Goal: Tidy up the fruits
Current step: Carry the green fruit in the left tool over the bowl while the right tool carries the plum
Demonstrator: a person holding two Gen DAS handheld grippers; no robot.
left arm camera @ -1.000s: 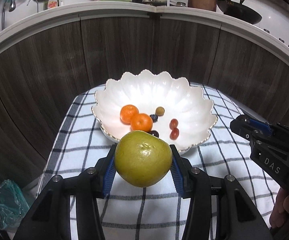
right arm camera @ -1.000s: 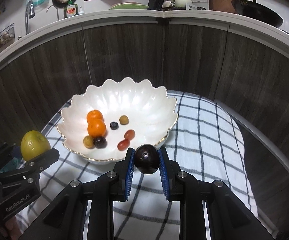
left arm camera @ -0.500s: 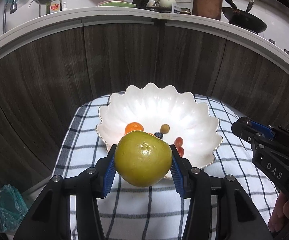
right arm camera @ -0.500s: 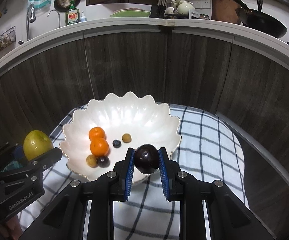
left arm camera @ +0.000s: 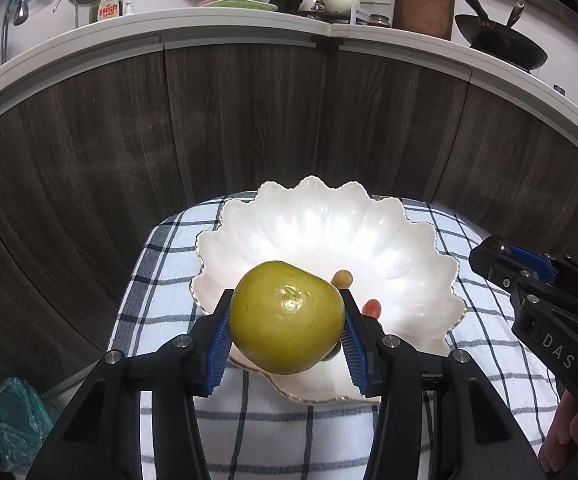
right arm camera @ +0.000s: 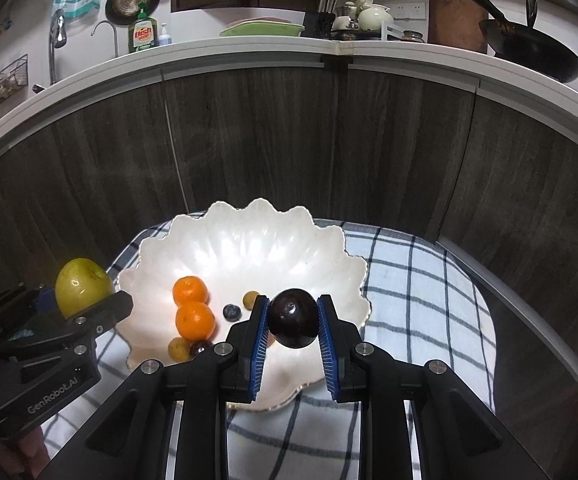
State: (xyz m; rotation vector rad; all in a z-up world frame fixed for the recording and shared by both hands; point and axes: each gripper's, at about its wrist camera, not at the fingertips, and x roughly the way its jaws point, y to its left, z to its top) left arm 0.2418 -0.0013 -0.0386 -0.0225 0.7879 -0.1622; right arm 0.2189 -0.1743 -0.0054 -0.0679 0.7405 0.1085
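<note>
Both grippers moved in over scalloped white bowl (right arm camera: pixel 245 248) since before: left gripper (left arm camera: pixel 287 320) clamping green apple (left arm camera: pixel 287 316), right gripper (right arm camera: pixel 293 324) clamping dark plum (right arm camera: pixel 293 323).

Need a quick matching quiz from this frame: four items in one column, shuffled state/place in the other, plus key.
Items:
1. green-yellow fruit
2. dark plum
3. two oranges
4. dish soap bottle

Places:
A. lying in the white bowl
B. clamped in the right gripper
C. standing on the counter by the faucet
D. clamped in the left gripper

Pairs: 1-D, 2-B, 3-A, 4-C
</note>
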